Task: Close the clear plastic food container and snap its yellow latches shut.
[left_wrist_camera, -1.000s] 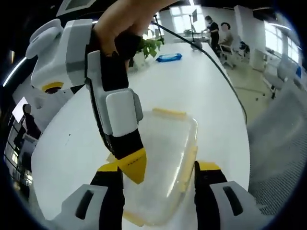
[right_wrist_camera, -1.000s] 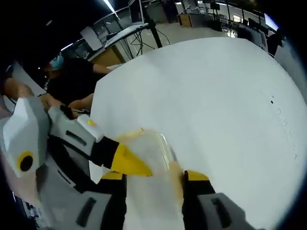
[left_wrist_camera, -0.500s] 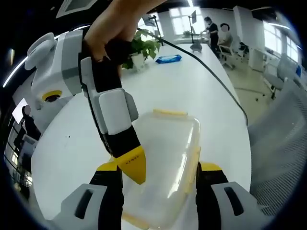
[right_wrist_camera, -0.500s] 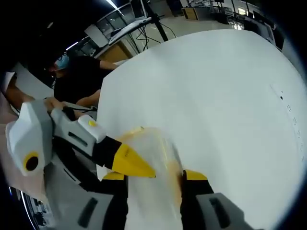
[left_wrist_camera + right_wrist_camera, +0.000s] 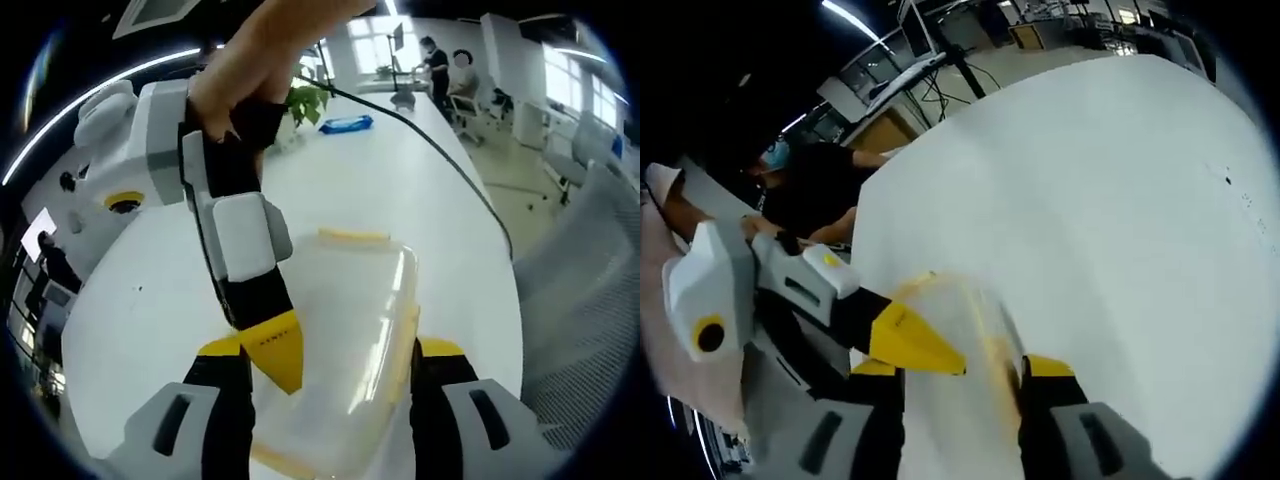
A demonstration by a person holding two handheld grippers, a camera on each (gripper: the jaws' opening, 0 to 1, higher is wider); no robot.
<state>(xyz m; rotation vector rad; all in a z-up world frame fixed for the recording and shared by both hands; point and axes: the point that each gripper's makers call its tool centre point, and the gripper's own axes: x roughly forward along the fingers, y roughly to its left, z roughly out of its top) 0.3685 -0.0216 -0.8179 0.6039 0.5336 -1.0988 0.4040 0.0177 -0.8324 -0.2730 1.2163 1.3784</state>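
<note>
Clear plastic food container (image 5: 345, 335) lies flat on the white table (image 5: 400, 180), lid down, long axis running away from the left gripper (image 5: 325, 375). It sits between that gripper's spread jaws, which grasp nothing. Yellow latch (image 5: 352, 236) at the far end.

Right gripper (image 5: 958, 368) straddles the container too, jaws parted; its yellow tip (image 5: 275, 345) rests at the near left lid edge.

Beyond: potted plant (image 5: 310, 100), blue packet (image 5: 335, 124), black cable (image 5: 440, 130), seated people.

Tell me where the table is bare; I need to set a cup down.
Bare white table stretches beyond the container in the right gripper view. In the left gripper view, there is room between the container and the blue packet. It is crowded at the container, where both grippers meet.
</note>
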